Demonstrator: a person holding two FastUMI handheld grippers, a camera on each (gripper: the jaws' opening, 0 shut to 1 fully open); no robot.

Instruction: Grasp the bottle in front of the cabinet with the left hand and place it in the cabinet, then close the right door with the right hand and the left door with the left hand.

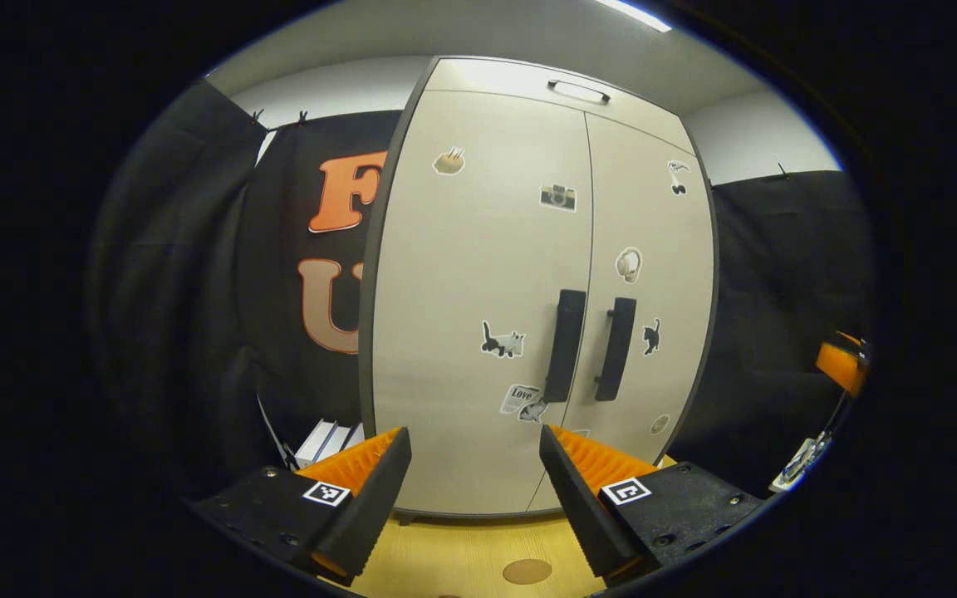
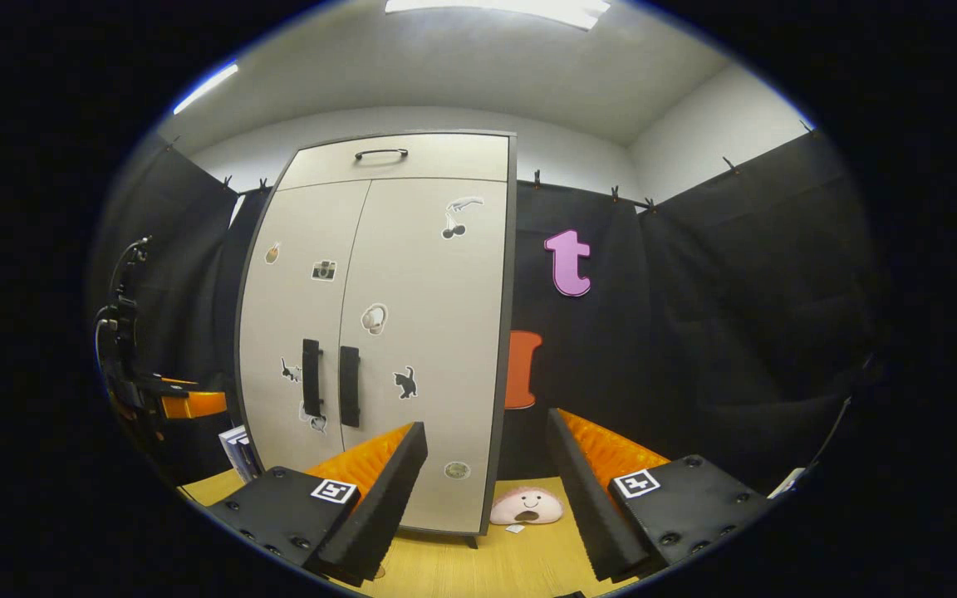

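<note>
The cabinet (image 1: 478,291) is a tall, pale box with a dark edge trim, smooth matte fronts and a drawer-like top panel carrying a slim bar handle (image 1: 579,90). Both doors are shut: the left door (image 1: 470,332) and right door (image 1: 653,282) meet at a narrow seam, each with a dark, upright, blocky handle beside it, and small stickers are scattered over both fronts. The cabinet stands on a light wood-grain table (image 1: 462,556). The bottle is not visible with the doors closed, so its place cannot be told. The left gripper (image 1: 474,465) points at the left door's lower part, its ribbed fingers spread apart with nothing between them. The right gripper (image 2: 487,465) faces the cabinet's right corner, fingers likewise parted and empty. Just beside that corner a soft, rounded pink toy (image 2: 527,506) lies on the table. In the right gripper view, flat white items (image 2: 235,448) stand on edge at the cabinet's left side.
</note>
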